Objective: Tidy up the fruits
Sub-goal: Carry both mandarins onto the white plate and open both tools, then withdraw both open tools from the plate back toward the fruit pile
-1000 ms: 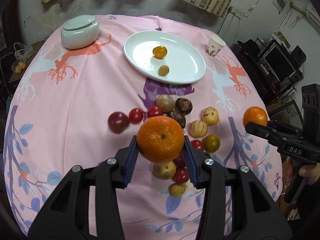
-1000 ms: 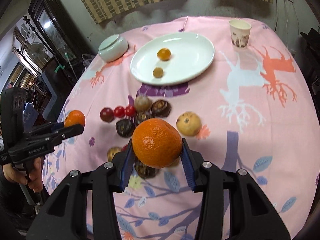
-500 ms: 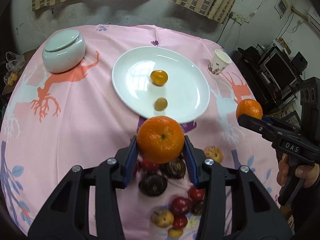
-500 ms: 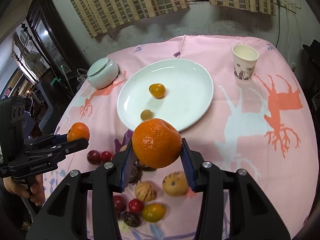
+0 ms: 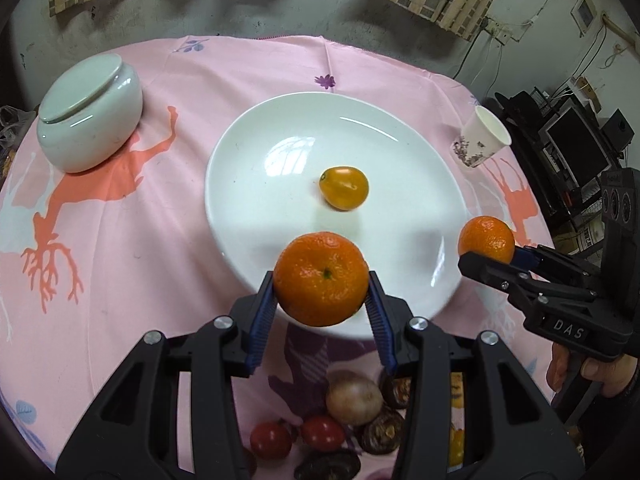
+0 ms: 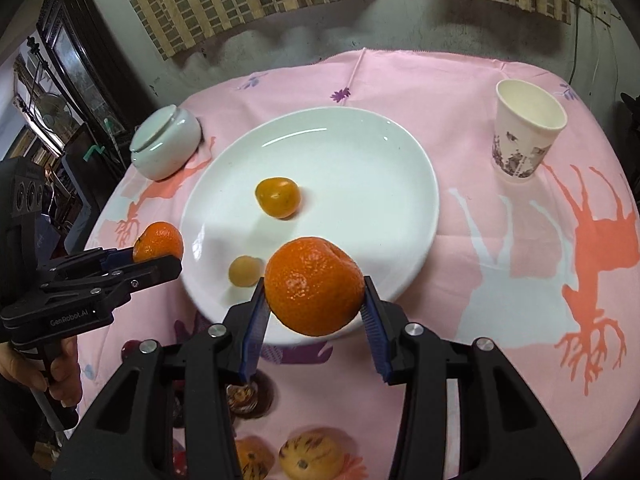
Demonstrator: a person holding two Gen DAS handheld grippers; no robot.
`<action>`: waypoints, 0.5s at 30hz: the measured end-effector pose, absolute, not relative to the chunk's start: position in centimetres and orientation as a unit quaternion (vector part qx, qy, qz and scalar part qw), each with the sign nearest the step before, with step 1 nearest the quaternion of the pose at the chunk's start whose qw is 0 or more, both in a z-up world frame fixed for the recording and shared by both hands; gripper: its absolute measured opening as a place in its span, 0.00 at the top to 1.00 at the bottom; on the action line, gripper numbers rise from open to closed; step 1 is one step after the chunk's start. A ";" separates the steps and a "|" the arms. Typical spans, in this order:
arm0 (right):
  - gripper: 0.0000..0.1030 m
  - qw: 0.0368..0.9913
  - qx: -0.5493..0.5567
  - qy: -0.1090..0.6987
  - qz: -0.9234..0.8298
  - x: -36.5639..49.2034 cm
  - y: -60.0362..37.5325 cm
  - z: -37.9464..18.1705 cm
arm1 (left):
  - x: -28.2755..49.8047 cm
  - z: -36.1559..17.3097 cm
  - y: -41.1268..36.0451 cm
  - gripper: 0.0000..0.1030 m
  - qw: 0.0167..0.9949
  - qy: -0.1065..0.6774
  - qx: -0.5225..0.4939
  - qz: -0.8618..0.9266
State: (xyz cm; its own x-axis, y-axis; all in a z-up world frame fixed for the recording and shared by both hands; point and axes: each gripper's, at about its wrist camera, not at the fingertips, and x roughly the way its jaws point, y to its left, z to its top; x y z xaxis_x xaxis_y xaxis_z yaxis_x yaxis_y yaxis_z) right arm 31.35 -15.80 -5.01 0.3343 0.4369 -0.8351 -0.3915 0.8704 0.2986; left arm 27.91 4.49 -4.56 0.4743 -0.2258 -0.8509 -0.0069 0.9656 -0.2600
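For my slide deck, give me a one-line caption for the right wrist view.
Right tongs carry an orange above the white plate holding two small fruits.

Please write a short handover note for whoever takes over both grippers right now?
Left gripper: jaws shut on an orange, at the white plate's near rim.
Right gripper: jaws shut on a second orange, also at the near rim.
Done: two small yellow-orange fruits on the plate.
Left: set both oranges down, then sort the fruit pile on the pink cloth.
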 end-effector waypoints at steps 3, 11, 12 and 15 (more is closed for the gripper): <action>0.55 0.814 0.036 0.528 0.238 32.6 -15.5 -5.9 | 29.0 -5.3 4.6 0.56 0.847 0.516 -0.118 -0.056; 0.36 0.823 0.077 0.514 0.230 31.8 -17.1 -4.4 | 28.0 -3.4 5.6 0.37 0.855 0.502 -0.129 -0.030; 0.36 0.822 0.077 0.516 0.230 31.3 -17.4 -4.2 | 27.6 -3.0 5.8 0.37 0.856 0.499 -0.132 -0.030; 0.36 0.820 0.079 0.520 0.226 29.3 -18.6 -3.8 | 26.1 -1.8 6.3 0.31 0.856 0.496 -0.143 -0.024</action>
State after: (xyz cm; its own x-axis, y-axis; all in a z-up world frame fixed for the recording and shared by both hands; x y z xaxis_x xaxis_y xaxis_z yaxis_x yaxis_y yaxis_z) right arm 29.34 -18.56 -3.83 0.3571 0.4524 -0.8172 -0.2886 0.8855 0.3641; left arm 26.06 6.33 -1.85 0.5072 -0.1837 -0.8420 -0.0999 0.9579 -0.2691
